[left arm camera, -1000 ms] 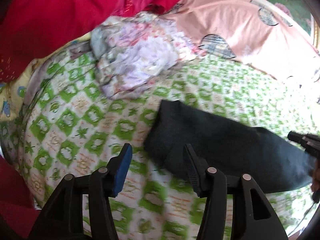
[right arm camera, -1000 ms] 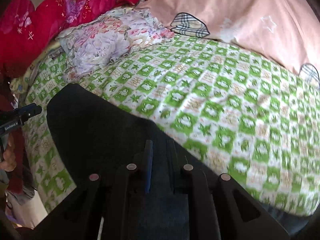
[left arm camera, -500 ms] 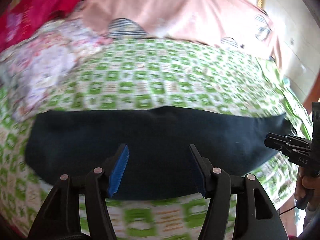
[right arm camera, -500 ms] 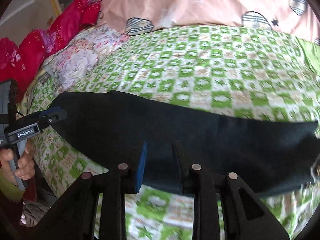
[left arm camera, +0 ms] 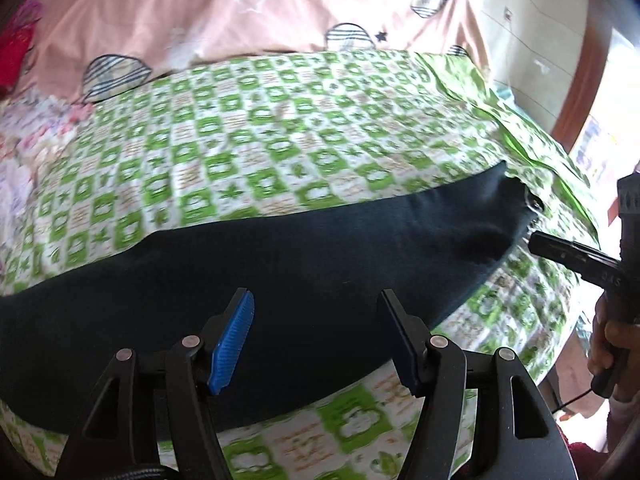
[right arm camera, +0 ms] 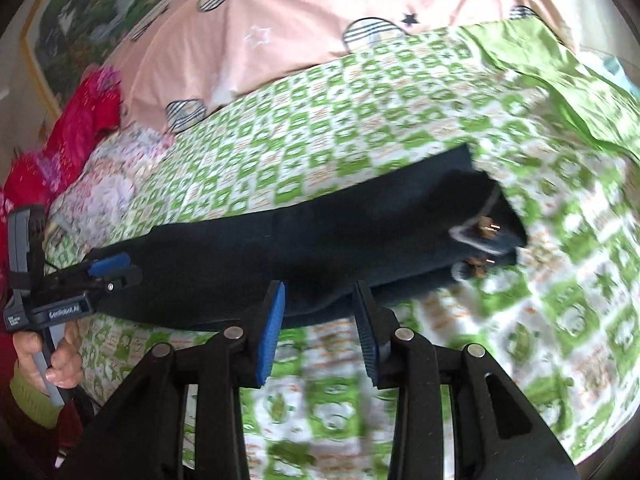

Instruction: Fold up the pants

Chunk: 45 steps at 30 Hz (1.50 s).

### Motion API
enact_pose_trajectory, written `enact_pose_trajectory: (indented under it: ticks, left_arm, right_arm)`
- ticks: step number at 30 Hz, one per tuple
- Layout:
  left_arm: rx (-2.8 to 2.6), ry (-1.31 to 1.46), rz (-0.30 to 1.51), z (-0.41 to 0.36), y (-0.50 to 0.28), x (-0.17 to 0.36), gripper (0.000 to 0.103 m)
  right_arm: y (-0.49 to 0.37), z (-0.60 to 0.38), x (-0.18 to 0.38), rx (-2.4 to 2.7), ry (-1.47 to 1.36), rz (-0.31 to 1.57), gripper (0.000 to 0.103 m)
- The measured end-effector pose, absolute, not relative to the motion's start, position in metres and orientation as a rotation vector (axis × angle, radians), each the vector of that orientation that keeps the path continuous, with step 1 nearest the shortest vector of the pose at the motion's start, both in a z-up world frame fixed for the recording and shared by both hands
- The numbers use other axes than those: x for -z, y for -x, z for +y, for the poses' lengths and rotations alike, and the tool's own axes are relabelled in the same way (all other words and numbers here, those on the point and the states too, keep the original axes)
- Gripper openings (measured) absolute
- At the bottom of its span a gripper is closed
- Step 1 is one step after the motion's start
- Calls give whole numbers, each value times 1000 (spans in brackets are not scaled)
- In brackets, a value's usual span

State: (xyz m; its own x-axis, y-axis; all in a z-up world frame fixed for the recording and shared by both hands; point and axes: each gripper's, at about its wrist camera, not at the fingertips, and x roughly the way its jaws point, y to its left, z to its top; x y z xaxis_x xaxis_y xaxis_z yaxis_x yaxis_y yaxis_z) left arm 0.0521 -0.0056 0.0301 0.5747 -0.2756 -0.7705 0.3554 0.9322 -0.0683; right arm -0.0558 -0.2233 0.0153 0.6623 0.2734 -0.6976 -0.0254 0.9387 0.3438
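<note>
The bed carries a green-and-white checked sheet, with a pink quilt behind. One pair of dark pants lies along the near edge as a long flat band. A second ago the right gripper was nearly closed; its jaws now stand apart, empty, over the band's near edge. The left gripper remains wide open, holding nothing. Judged: lengthwise fold laid, crosswise fold pending. Count: one pants, two grippers.

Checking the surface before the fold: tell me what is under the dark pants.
The dark pants lie flat on the green checkered sheet, which shows all around them. Whatever lies directly beneath the fabric is covered and cannot be seen.
</note>
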Motion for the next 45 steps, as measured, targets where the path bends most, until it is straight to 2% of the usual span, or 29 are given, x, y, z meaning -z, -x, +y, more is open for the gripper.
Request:
enact_pose_trajectory:
  ticks: [12, 16, 20, 28, 30, 32, 33, 38, 40, 43, 45]
  left_arm:
    - [549, -191, 939, -89, -81, -22, 66]
    - [582, -238, 951, -112, -101, -23, 66]
    - [640, -272, 968, -135, -122, -25, 67]
    - [768, -275, 1053, -175, -158, -21, 67]
    - [798, -278, 1074, -186, -165, -18, 67]
    - [824, -285, 1101, -198, -172, -12, 67]
    - [833, -288, 1113, -203, -175, -9, 67]
    - [841, -313, 1176, -236, -190, 9, 67]
    - [870, -311, 1193, -249, -193, 13, 64]
    - [926, -306, 1228, -273, -198, 18, 55]
    - [949, -305, 1237, -284, -201, 19, 44]
  right_arm:
    - [61, -277, -5, -66, -437, 819, 38]
    - [61, -287, 3, -55, -502, 829, 49]
    - [56, -295, 11, -61, -597, 826, 53]
    - [47, -308, 21, -53, -778, 773, 53]
    - [44, -308, 23, -50, -778, 772, 50]
    - [42, -309, 25, -35, -764, 773, 23]
    - [42, -310, 27, -20, -753, 778, 15]
    - [54, -326, 33, -44, -765, 745, 11]
    - [56, -328, 35, -54, -776, 743, 11]
    - [55, -324, 32, -48, -731, 743, 11]
    - [55, -324, 31, -51, -727, 744, 11]
